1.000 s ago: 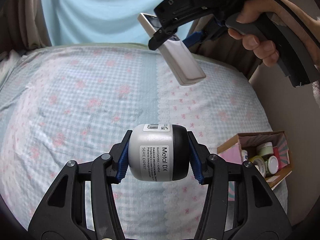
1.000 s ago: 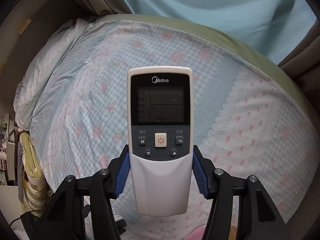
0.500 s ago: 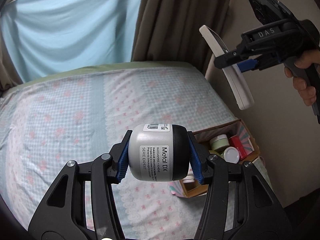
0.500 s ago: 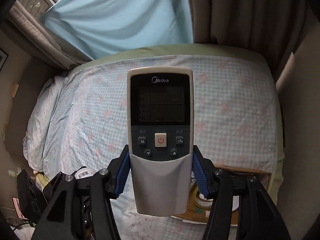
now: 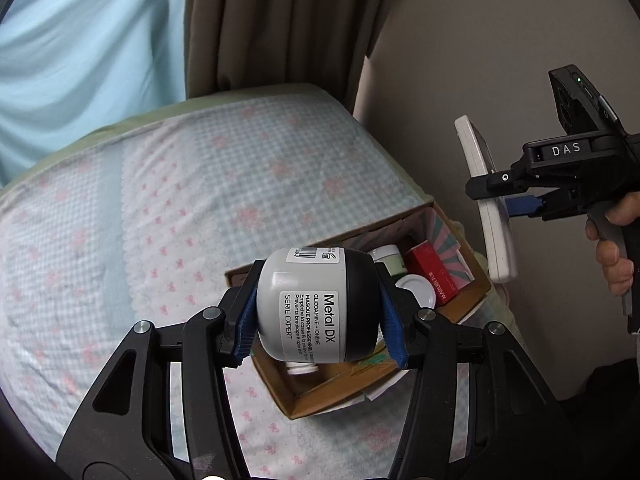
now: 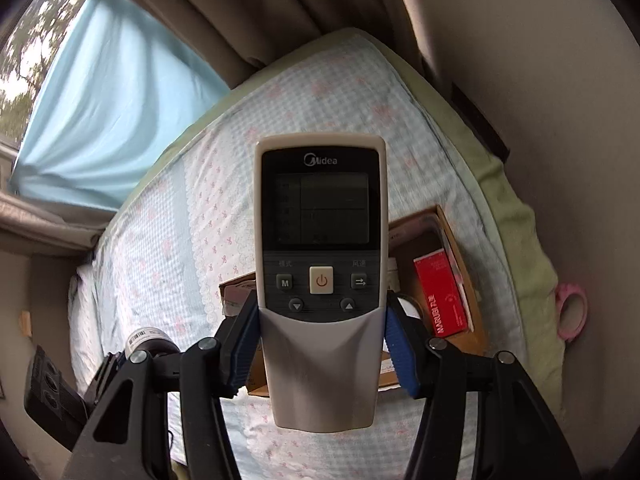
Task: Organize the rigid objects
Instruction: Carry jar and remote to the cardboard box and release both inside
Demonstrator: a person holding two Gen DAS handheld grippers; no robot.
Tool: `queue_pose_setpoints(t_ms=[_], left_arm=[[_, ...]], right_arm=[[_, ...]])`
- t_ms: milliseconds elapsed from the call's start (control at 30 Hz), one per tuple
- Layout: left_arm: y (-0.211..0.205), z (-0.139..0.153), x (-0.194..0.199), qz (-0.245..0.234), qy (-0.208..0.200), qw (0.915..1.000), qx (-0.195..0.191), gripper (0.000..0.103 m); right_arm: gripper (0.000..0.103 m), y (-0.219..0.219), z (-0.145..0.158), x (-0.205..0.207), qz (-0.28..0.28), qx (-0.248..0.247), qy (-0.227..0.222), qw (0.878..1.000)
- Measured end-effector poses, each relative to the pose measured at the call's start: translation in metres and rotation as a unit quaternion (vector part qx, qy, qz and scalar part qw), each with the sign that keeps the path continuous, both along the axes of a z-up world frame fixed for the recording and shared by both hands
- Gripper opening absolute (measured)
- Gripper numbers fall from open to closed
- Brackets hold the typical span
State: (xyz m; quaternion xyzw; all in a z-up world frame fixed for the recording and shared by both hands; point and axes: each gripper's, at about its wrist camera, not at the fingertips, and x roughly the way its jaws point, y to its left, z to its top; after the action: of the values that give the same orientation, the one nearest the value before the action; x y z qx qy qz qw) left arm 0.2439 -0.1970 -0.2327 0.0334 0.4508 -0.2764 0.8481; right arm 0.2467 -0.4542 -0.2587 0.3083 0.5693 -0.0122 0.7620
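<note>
My left gripper (image 5: pixel 318 326) is shut on a grey and black Metal DX jar (image 5: pixel 316 304), held on its side in the air above a cardboard box (image 5: pixel 320 396). The box sits on the bed near its right edge and holds a red carton (image 5: pixel 434 274), a green-lidded jar (image 5: pixel 388 258) and a white lid (image 5: pixel 416 296). My right gripper (image 6: pixel 320 344) is shut on a white Midea remote control (image 6: pixel 320 248), face up, over the same box (image 6: pixel 460 248). In the left wrist view the remote (image 5: pixel 486 204) hangs to the right of the box, edge on. The jar (image 6: pixel 150 340) shows at lower left in the right wrist view.
A bed (image 5: pixel 160 208) with a blue checked sheet with pink bows fills both views. Brown curtains (image 5: pixel 288 24) and a blue curtain (image 5: pixel 80 48) hang behind it. A beige wall (image 5: pixel 500 40) runs close along the bed's right side. A pink ring-shaped thing (image 6: pixel 572 312) lies by the mattress edge.
Both grippers have swung across the bed to the box, keeping the jar and the remote. The box now lies right under the jar and the remote; the right gripper has rolled.
</note>
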Motion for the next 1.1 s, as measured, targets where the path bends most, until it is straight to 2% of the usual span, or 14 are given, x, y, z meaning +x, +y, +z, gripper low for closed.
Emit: queue_pose_setpoints(t_ms=[233,467,600,867,933,967,1000,1067,1100], left_arm=[[-0.038,-0.045,0.016,-0.031,0.035,0.9984,0.031,0.048],[-0.061,-0.096,0.029,-0.05,0.078,0.9933,0.069,0.048],[-0.066,-0.117,0.031,-0.058,0.099,0.9894,0.09,0.048],[-0.076,-0.132,0.039,-0.062,0.123,0.9808,0.138,0.05],[-0.08,-0.131,0.038,-0.069,0.117,0.9786,0.154,0.074],[-0.082,-0.13,0.038,-0.071,0.11,0.9777,0.165,0.101],[-0.082,-0.127,0.036,-0.076,0.102,0.9773,0.17,0.103],[-0.08,-0.125,0.034,-0.083,0.102,0.9764,0.171,0.103],[-0.08,-0.124,0.034,-0.084,0.106,0.9752,0.175,0.103]], right_arm=[[0.053,-0.021,-0.059,-0.011,-0.069,0.039,0.03,0.996],[0.053,-0.021,-0.106,-0.025,-0.128,0.058,0.034,0.99],[0.053,-0.018,-0.116,-0.027,-0.135,0.058,0.033,0.989],[0.054,-0.015,-0.126,-0.016,-0.133,0.062,0.06,0.987],[0.06,-0.014,-0.127,-0.016,-0.131,0.059,0.067,0.987],[0.068,-0.014,-0.126,-0.016,-0.133,0.053,0.068,0.987],[0.083,-0.015,-0.123,-0.016,-0.134,0.041,0.073,0.987],[0.1,-0.015,-0.117,-0.016,-0.128,0.015,0.077,0.989],[0.102,-0.015,-0.114,-0.017,-0.122,0.0,0.079,0.989]])
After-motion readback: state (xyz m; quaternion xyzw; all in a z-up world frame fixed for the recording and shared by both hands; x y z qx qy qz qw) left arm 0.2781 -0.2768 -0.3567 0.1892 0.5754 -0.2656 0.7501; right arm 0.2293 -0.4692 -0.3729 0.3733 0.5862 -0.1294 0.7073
